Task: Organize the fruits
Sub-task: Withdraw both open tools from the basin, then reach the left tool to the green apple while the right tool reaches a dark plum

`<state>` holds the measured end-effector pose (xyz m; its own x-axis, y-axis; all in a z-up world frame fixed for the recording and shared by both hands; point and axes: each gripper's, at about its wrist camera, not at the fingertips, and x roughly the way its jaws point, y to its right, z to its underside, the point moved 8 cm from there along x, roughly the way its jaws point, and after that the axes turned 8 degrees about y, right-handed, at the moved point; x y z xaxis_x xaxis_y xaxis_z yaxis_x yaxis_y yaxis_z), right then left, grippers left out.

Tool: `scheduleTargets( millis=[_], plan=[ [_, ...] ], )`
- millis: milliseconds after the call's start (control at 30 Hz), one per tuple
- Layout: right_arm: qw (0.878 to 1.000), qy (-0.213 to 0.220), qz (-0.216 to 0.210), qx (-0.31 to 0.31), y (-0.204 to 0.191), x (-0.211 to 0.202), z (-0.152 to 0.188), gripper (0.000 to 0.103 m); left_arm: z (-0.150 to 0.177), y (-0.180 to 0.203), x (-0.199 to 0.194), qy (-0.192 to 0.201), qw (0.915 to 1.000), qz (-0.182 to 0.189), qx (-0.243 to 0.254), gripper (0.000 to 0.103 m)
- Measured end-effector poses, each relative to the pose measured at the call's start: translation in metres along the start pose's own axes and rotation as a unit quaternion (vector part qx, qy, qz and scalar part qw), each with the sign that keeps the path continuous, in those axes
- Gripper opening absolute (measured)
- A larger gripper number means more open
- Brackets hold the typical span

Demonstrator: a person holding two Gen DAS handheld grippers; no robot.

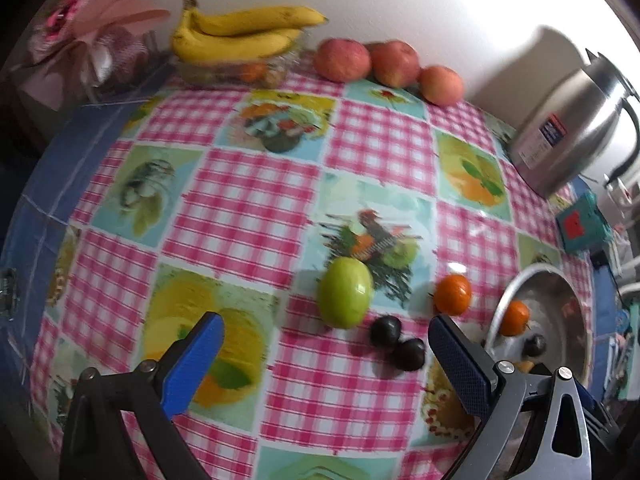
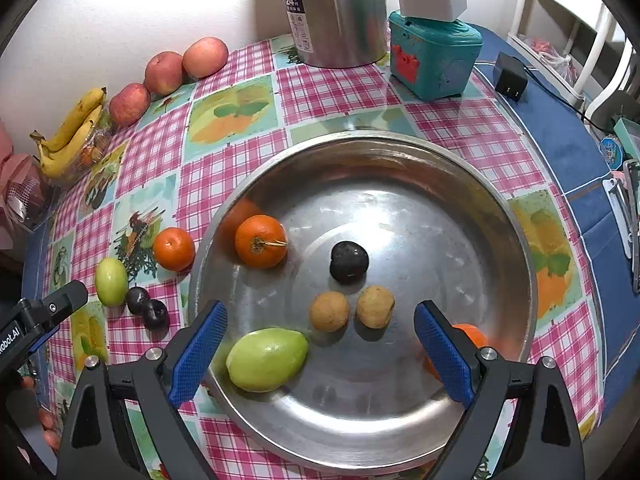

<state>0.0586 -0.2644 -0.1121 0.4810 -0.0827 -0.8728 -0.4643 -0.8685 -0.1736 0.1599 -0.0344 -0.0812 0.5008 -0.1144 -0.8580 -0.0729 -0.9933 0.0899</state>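
Round steel basin: holds two oranges, a dark plum, two tan fruits, a green mango.
Tablecloth: green fruit, orange, two dark plums beside basin.
Left gripper: fingers spread, empty.
Right gripper: fingers spread over basin, empty.

Inspector A: Contents of the steel bowl?
Inspector B: One orange, one dark plum, two brown fruits, one green mango. Right gripper open above its near rim.
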Motion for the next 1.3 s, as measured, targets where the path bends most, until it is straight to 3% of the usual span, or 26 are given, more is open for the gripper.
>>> scheduleTargets(
  millis=[100, 300, 667, 833, 967, 1300],
  plan=[
    [1.000, 0.005, 0.000, -0.011, -0.005, -0.001, -0.001, 0.095, -0.007, -0.015, -0.003, 0.018, 0.9993, -0.031, -0.010, 0.103],
    [0.999, 0.020, -0.009, -0.030, -0.017, -0.004, -0.004, 0.095, -0.019, -0.044, -0.010, 0.040, 0.9965, -0.056, -0.047, 0.103],
    [0.995, 0.037, -0.061, -0.066, -0.071, -0.006, -0.008, 0.095, -0.034, -0.081, -0.010, 0.044, 0.9928, -0.066, -0.090, 0.103],
    [0.992, 0.044, -0.076, -0.093, -0.102, -0.007, -0.009, 0.095, -0.035, -0.081, -0.008, 0.043, 0.9938, -0.036, -0.096, 0.103],
    [0.988, 0.048, -0.087, -0.116, -0.123, -0.008, -0.007, 0.095, -0.031, -0.072, 0.001, 0.027, 0.9964, -0.031, -0.074, 0.103],
    [0.987, 0.025, -0.107, -0.120, -0.142, 0.012, -0.011, 0.094, -0.030, -0.049, 0.013, 0.023, 0.9988, -0.011, -0.041, 0.103]
  ],
)
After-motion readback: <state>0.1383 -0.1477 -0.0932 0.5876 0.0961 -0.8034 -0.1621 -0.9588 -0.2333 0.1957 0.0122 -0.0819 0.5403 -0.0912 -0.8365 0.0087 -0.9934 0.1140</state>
